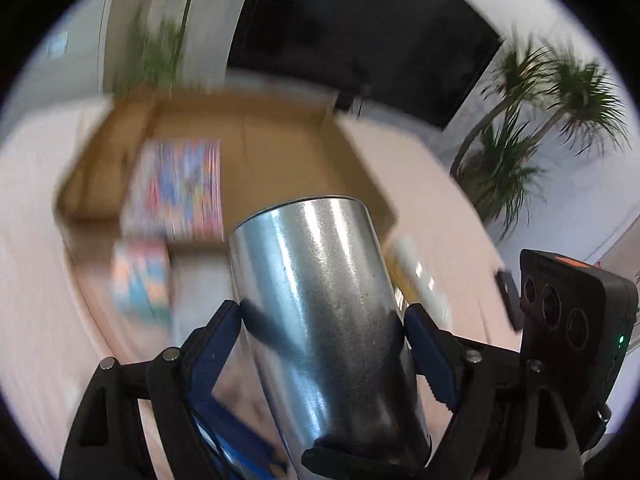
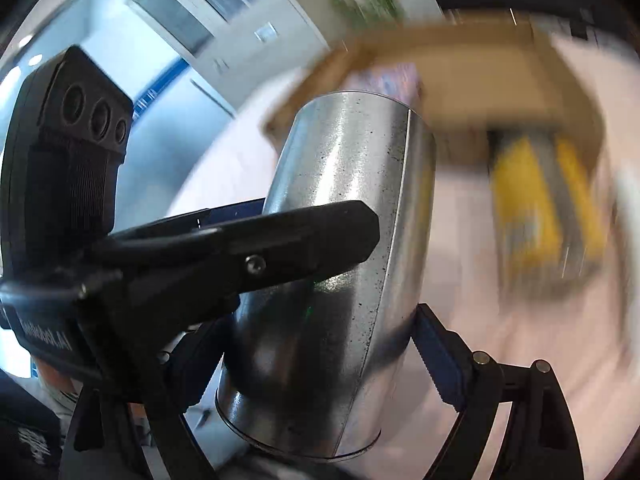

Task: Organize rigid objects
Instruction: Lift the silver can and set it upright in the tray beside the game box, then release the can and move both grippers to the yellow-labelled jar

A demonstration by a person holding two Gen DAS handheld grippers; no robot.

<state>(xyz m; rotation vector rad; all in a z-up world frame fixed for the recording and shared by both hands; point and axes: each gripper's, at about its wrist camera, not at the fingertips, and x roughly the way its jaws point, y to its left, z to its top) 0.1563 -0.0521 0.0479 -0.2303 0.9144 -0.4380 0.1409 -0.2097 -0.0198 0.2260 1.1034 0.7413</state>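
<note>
A shiny metal cylinder (image 1: 320,312) is held in the air by both grippers at once. My left gripper (image 1: 324,320) is shut on it, blue pads on both sides of its lower half. My right gripper (image 2: 320,344) is shut on the same cylinder (image 2: 344,208), and the left gripper's black finger (image 2: 280,244) crosses in front of it. Beyond the cylinder lies an open cardboard box (image 1: 276,140) on the pale table, with a colourful flat pack (image 1: 180,188) inside. The box also shows blurred in the right wrist view (image 2: 480,80).
A second colourful pack (image 1: 140,276) lies on the table in front of the box. A white and yellow object (image 1: 416,276) lies to the right of the cylinder. Yellow items (image 2: 540,208) lie blurred by the box. A dark screen (image 1: 360,32) and potted palms (image 1: 540,100) stand behind.
</note>
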